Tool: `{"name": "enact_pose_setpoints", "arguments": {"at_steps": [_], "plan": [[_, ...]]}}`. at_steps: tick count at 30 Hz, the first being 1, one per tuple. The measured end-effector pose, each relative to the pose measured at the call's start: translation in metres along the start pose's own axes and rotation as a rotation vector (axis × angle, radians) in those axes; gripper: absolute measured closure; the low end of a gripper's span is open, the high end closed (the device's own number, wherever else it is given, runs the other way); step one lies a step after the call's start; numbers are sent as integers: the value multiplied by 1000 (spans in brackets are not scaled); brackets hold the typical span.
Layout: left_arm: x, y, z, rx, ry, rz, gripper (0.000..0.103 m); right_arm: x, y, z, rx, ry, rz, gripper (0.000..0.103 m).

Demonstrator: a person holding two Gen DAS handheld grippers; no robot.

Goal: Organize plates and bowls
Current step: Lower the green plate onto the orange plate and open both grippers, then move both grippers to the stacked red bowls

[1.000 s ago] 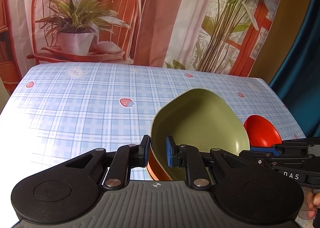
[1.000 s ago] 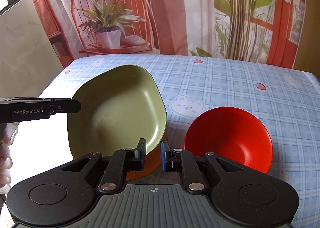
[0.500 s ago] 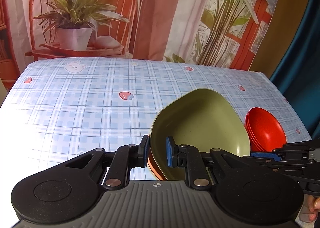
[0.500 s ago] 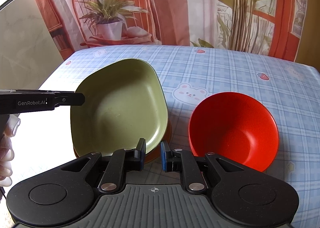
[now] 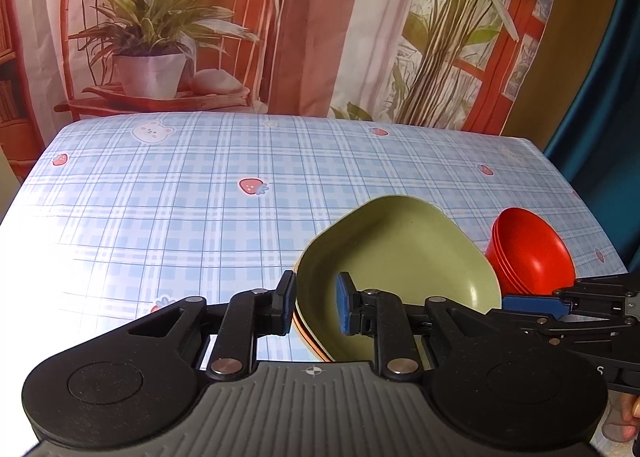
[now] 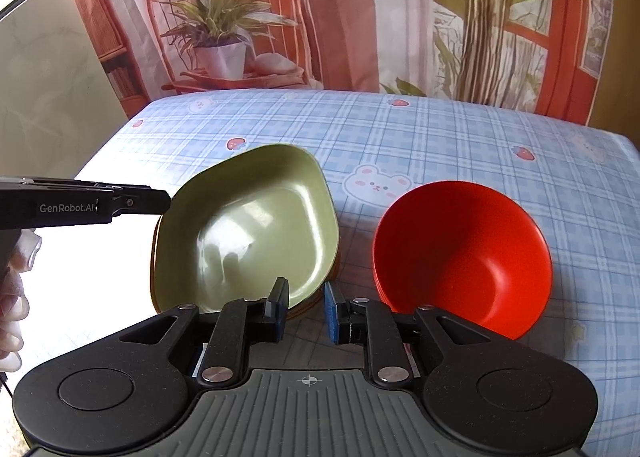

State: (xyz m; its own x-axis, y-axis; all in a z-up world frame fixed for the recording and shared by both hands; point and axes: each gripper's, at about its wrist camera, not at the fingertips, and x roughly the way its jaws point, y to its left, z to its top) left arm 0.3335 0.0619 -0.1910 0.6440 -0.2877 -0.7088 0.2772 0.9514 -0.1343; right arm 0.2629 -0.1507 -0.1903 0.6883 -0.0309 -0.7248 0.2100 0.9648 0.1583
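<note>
Left gripper [image 5: 314,305]: jaws just opened, straddling near rim of green plate [image 5: 400,257], not clamped. Right gripper [image 6: 306,311]: jaws just opened, rim between them, loose. Plate sits atop orange plates [image 6: 308,303] on worktop [image 6: 400,137]; red bowl stack [image 6: 460,257] just beside.

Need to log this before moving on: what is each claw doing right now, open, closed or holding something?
Left claw: just been opening, pads straddling the green plate's rim, no longer clamping.
Right claw: just been opening, the same plate's near rim between its pads, released.
</note>
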Motion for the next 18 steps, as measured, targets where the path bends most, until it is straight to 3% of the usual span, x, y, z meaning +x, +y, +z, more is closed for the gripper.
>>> {"name": "enact_pose_setpoints", "arguments": {"at_steps": [1, 7, 18], "plan": [[-2, 0, 1, -1, -9, 4, 65, -1, 1, 0, -10, -3, -3, 82], [-11, -4, 3, -2, -43, 10, 57, -8, -1, 1, -15, -24, -7, 82], [-20, -30, 6, 29, -79, -2, 51, -34, -32, 6, -13, -88, -46, 82]]}}
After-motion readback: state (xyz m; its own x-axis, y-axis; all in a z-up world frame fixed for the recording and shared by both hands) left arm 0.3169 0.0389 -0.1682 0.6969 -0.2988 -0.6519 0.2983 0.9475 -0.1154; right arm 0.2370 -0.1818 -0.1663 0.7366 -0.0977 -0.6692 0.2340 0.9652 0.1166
